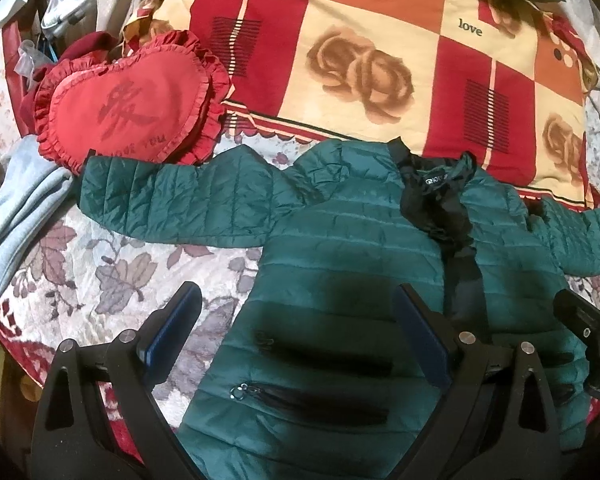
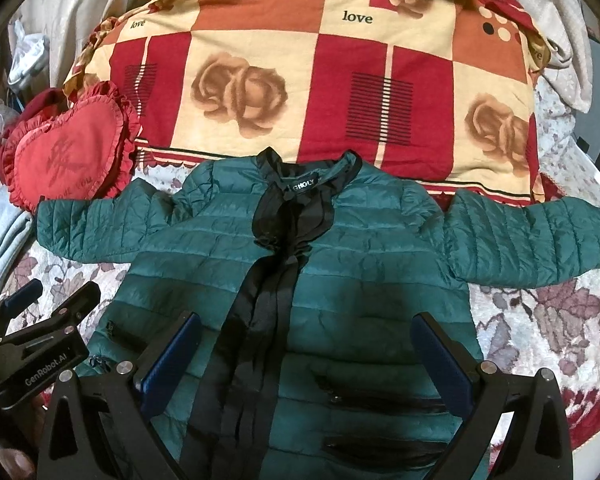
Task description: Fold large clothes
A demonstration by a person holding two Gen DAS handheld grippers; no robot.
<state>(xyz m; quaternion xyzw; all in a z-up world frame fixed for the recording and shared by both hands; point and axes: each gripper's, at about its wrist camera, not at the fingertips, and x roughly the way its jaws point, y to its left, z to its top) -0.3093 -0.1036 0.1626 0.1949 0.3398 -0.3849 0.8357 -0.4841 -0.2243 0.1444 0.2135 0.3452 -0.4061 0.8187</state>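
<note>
Green quilted jacket (image 2: 340,264) is lying flat, front up, sleeves spreading left and right across the floral bedspread (image 2: 540,320). Left gripper (image 1: 300,320) and right gripper (image 2: 308,344) are hovering over its near hem, fingers spread, holding nothing.

— Position of the green quilted puffer jacket (image 2: 340,264)?
— Flat on the floral bedspread (image 2: 540,320), sleeves spread left and right.
— Behind it?
— Checked rose-print quilt (image 2: 300,80). Red heart-shaped frilled cushion (image 2: 68,152) at far left, touching the left sleeve.
</note>
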